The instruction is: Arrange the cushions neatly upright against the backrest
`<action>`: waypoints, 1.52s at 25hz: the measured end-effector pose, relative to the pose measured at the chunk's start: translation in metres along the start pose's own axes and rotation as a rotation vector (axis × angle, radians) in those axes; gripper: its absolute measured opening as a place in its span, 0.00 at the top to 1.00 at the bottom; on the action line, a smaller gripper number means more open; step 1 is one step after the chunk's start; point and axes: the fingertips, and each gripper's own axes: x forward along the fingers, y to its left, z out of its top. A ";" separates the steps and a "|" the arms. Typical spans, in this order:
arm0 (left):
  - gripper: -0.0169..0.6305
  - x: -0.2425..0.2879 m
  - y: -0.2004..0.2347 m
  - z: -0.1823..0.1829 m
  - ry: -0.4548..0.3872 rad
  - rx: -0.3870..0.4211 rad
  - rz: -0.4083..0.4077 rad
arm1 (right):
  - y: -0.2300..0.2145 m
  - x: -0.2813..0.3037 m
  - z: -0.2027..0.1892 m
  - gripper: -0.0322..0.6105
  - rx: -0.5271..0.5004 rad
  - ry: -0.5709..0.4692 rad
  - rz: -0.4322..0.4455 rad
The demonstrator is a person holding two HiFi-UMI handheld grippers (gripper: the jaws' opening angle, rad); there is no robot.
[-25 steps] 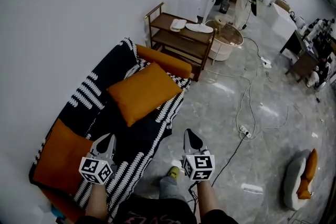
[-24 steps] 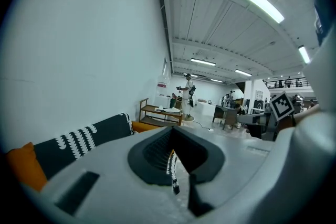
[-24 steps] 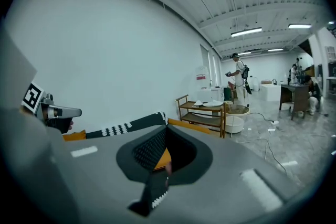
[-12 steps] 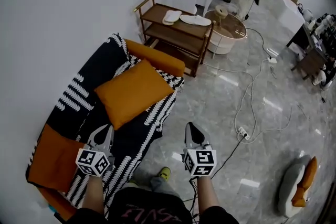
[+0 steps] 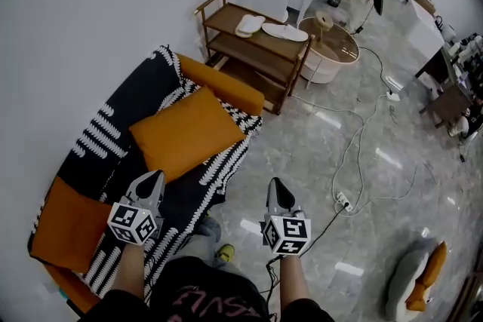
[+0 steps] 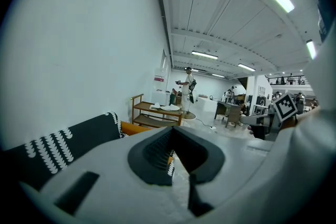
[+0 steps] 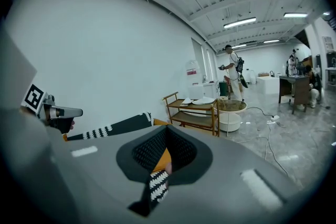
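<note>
Hovering short of the cushion at 11 o'clock, left gripper and right gripper closed, empty; likely next: opening, gripping, propping it upright.

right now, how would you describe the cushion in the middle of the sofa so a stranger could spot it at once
Find the sofa against the white wall, draped in a black-and-white throw. Mid-length on its seat lies a square orange cushion. It alone lies flat on top of the throw; the other orange patches sit at the sofa's ends.
</note>
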 end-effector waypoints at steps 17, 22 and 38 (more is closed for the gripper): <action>0.97 0.118 0.123 -0.001 0.033 -0.135 0.087 | 0.016 0.201 0.031 0.93 -0.092 0.107 0.104; 0.97 0.138 0.167 -0.005 0.045 -0.175 0.134 | 0.032 0.255 0.032 0.93 -0.109 0.141 0.132; 0.97 0.147 0.260 -0.025 0.058 -0.295 0.330 | 0.056 0.371 0.012 0.93 -0.144 0.255 0.270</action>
